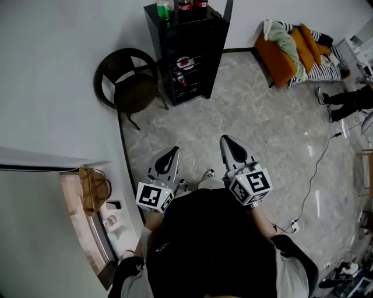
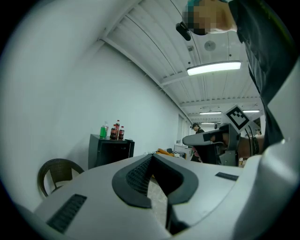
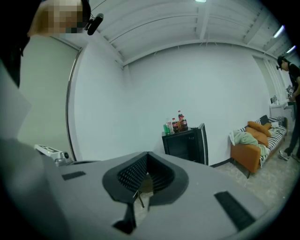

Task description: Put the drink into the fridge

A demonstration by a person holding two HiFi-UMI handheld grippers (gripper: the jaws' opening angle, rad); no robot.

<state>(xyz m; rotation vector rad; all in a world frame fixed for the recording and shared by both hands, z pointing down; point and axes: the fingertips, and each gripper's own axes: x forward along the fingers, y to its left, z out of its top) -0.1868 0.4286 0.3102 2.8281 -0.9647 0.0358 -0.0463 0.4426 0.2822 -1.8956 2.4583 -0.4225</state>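
Black and boxy, the small fridge (image 1: 187,55) stands against the white wall at the top centre of the head view. Its door (image 1: 228,10) looks swung open on the right side, and a few items show on the shelves inside. The drinks are on top of the fridge: a green bottle (image 1: 164,10) at the left, with dark bottles (image 1: 192,4) bearing red labels just beside it. None of them is near a gripper.

The left gripper (image 1: 171,153) sits low in the frame, left of centre, pointing up the picture toward the fridge and well apart from it. In its own view the tips of the jaws meet, and only floor shows through the gap behind them, so it holds nothing. The right gripper (image 1: 228,143) is beside it, a little higher in the frame. Its jaws are closed tip to tip in the same way and are just as empty.

A dark wicker chair (image 1: 129,84) stands just left of the fridge. An orange sofa (image 1: 278,55) with a green cloth and striped cushions fills the upper right corner. A person's legs (image 1: 347,102) show at the right edge. A thin white cable (image 1: 313,171) trails over the grey marbled floor (image 1: 262,116) at the lower right.
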